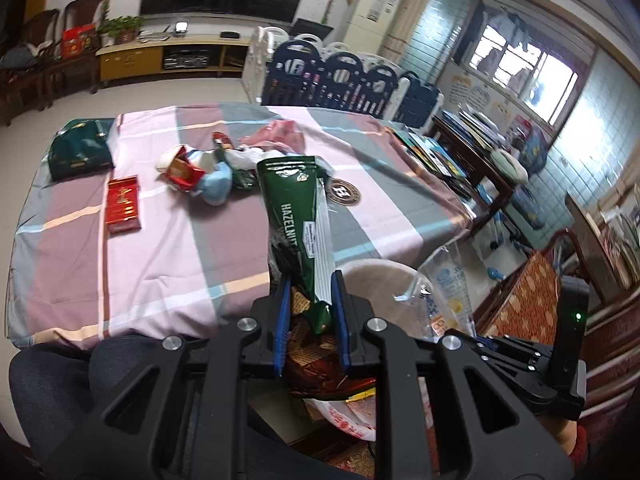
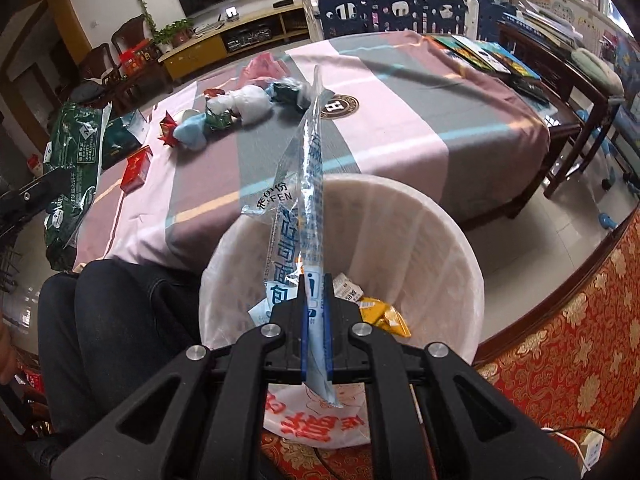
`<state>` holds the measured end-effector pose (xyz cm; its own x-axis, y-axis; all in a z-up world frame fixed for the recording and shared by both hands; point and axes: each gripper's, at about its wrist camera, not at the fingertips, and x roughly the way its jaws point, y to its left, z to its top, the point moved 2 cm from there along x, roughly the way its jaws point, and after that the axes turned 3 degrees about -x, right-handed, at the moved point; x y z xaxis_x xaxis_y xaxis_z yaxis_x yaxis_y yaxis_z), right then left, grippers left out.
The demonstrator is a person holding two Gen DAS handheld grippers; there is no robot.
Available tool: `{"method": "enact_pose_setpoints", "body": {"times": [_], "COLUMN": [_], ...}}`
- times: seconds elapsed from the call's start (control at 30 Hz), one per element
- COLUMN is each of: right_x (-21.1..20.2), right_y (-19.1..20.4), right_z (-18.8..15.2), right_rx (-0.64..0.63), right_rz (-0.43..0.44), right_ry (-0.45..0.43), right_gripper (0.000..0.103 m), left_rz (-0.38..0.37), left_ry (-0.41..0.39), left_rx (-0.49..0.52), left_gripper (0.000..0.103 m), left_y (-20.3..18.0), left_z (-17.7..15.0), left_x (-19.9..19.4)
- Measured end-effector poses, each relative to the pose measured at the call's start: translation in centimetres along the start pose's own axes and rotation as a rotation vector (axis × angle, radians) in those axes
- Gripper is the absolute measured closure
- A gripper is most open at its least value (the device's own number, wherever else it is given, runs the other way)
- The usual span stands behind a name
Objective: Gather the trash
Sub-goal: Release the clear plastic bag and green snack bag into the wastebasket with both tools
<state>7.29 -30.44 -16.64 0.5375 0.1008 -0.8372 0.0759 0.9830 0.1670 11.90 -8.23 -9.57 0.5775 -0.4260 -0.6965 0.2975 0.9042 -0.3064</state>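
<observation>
My left gripper (image 1: 310,280) is shut on a green hazelnut wafer bag (image 1: 294,216), held upright near the table's front edge beside the white bin (image 1: 376,270); the bag also shows in the right wrist view (image 2: 72,168). My right gripper (image 2: 315,280) is shut on a clear blue-printed plastic wrapper (image 2: 306,184), held above the white lined trash bin (image 2: 436,224). The bin holds a yellow packet (image 2: 384,314) and paper scraps. More trash lies in a pile (image 1: 200,174) on the striped tablecloth, and the pile shows in the right wrist view (image 2: 236,110).
A red box (image 1: 124,204) and a dark green bag (image 1: 80,152) lie at the table's left. A round badge (image 1: 343,192) marks the cloth. My knees (image 2: 108,312) sit left of the bin. A wooden side table with books (image 2: 520,64) stands at the right.
</observation>
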Motion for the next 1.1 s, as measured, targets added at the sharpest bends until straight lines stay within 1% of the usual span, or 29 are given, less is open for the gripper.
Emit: {"method": "enact_pose_setpoints", "body": {"times": [0.2,0.5,0.6,0.7,0.77,0.8,0.83,0.87,1.0,1.03,1.1], "right_x": [-1.0,-3.2,-3.8,-3.6,-3.5,-3.6,-3.9,-4.5,-6.6,-7.1,-8.2], "right_y": [-1.6,-2.9,-3.2,-2.9,-3.0,-3.2,-3.4,-3.7,-4.4,-4.7,-5.3], "right_z": [0.0,0.4,0.4,0.1,0.0,0.0,0.0,0.2,0.9,1.1,1.4], "right_rx": [0.033,0.044,0.048,0.021,0.026,0.037,0.054,0.072,0.091,0.100,0.121], "right_rz": [0.005,0.011,0.007,-0.011,-0.024,-0.026,-0.030,-0.030,-0.045,-0.052,-0.057], "right_ry": [-0.025,-0.081,-0.072,-0.033,-0.016,-0.017,-0.029,-0.057,-0.130,-0.151,-0.190], "right_gripper": [0.096,0.096,0.096,0.095,0.079,0.056,0.037,0.033,0.032,0.031,0.030], "left_rz": [-0.033,-0.032,-0.026,-0.023,-0.021,-0.020,-0.018,-0.017,-0.017,-0.023,-0.064], "left_ry": [0.030,0.044,0.048,0.054,0.058,0.060,0.063,0.066,0.084,0.089,0.099], "left_rx": [0.072,0.168,0.187,0.200,0.206,0.207,0.209,0.211,0.225,0.233,0.256], "left_gripper": [0.082,0.082,0.082,0.082,0.082,0.082,0.082,0.082,0.082,0.082,0.081], "left_y": [-3.3,-6.9,-7.5,-7.9,-8.2,-8.3,-8.3,-8.3,-8.5,-8.7,-9.2], "left_z": [-0.7,-1.9,-2.1,-2.2,-2.3,-2.4,-2.4,-2.3,-2.6,-2.7,-3.0], "left_x": [0.4,0.7,0.7,0.9,1.0,1.1,1.2,1.3,1.9,2.0,2.3]}}
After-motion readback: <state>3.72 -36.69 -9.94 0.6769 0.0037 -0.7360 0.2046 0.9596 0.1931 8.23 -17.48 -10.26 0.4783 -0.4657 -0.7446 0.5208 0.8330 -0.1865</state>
